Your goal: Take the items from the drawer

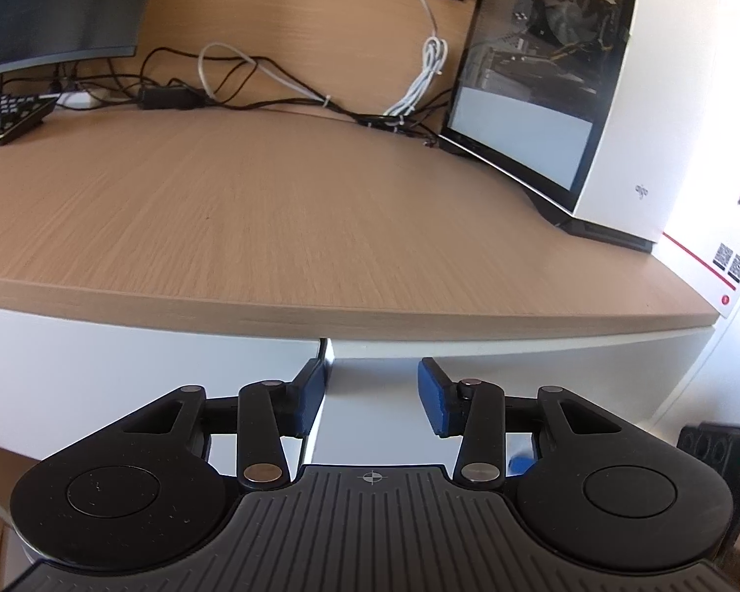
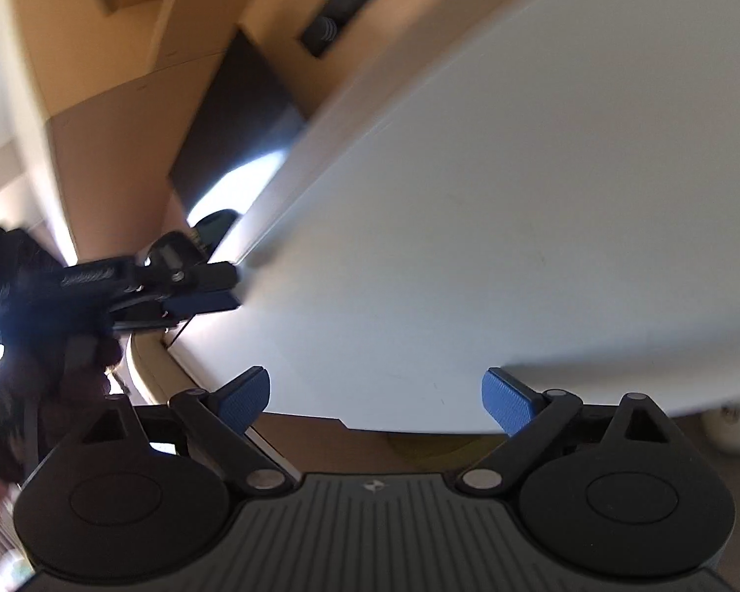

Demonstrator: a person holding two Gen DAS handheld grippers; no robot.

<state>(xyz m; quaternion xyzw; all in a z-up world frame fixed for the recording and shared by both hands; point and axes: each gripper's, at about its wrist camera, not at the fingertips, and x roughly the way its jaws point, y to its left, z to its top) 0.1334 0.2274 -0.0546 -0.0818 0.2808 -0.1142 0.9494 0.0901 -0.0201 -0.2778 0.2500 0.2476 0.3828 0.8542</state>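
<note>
The flat white drawer front (image 1: pixel 394 394) sits low in the left wrist view, just under the edge of the pale wood-grain desk top (image 1: pixel 271 227) — dead ahead of the left gripper (image 1: pixel 372 397). Its blue pads (image 1: pixel 307 402) stand partly open, straddling the front's left vertical edge; whether they pinch it I cannot tell. In the right wrist view the right gripper (image 2: pixel 376 397) gapes wide — empty. The left is nearer, I judge.
</note>
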